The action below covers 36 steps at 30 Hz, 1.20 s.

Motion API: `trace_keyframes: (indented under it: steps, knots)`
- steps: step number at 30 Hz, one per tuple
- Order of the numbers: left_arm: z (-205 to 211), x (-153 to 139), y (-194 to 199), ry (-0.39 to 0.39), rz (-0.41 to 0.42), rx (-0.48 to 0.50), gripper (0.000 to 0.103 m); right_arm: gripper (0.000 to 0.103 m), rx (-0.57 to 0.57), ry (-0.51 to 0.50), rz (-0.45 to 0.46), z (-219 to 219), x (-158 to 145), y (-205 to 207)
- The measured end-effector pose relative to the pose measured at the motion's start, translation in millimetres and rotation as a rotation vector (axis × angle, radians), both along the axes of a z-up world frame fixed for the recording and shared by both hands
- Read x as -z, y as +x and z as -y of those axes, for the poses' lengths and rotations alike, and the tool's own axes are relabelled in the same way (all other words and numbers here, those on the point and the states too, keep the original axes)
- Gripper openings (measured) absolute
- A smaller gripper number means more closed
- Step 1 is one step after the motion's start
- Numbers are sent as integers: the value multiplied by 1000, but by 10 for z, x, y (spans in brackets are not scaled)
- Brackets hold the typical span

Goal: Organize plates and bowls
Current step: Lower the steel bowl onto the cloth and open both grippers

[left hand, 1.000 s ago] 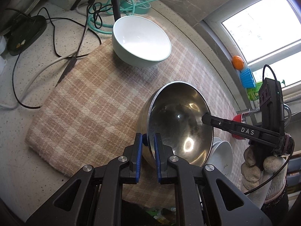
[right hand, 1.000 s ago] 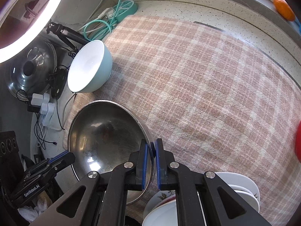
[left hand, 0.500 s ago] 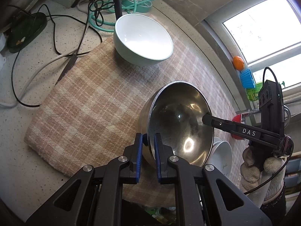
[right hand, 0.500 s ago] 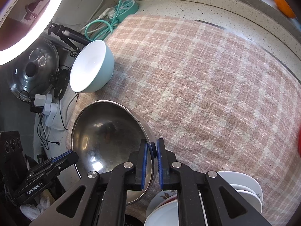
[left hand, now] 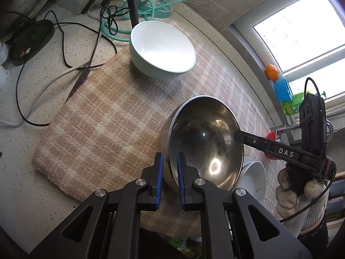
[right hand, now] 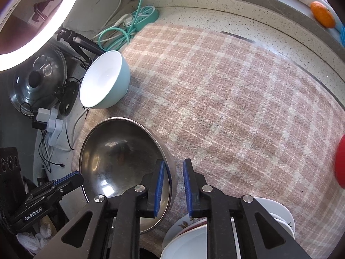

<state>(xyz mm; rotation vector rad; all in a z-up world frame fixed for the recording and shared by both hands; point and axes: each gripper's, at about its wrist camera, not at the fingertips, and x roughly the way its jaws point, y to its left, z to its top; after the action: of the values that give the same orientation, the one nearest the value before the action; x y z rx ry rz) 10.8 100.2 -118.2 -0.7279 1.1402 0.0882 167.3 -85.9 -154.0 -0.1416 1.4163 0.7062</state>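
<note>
A steel bowl [left hand: 204, 142] sits tilted on the pink checked cloth [left hand: 112, 125]. My left gripper [left hand: 168, 174] has its blue pads on either side of the near rim, a little apart. My right gripper [right hand: 173, 185] straddles the opposite rim [right hand: 163, 157] of the steel bowl with its jaws parted; it shows in the left wrist view [left hand: 239, 135]. A light blue bowl with a white inside [left hand: 161, 47] stands at the cloth's far corner, also in the right wrist view [right hand: 105, 79]. A stack of white plates and bowls [right hand: 194, 235] lies under my right gripper.
Cables and a green power strip [left hand: 155, 6] lie on the speckled counter behind the blue bowl. A pot lid [right hand: 36, 79] and plugs [right hand: 49, 120] sit left. An orange [right hand: 322, 14] rests on the window ledge. A red object [right hand: 340, 164] is at the right edge.
My right gripper's jaws have opened off the steel bowl's rim. My left gripper's pads have parted slightly. The bowl has hardly moved.
</note>
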Motion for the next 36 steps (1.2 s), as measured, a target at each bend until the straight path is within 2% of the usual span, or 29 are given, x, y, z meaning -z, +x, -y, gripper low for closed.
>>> trace_keyframes:
  steps: [15, 29, 36]
  knots:
    - [97, -301, 81, 67, 87, 24, 11, 18, 92, 53, 90, 304, -250, 21]
    - [573, -411, 391, 62, 128, 149, 11, 18, 247, 129, 147, 1061, -543, -23]
    - [939, -446, 569, 65, 142, 220, 11, 18, 309, 125, 237, 1527, -684, -121]
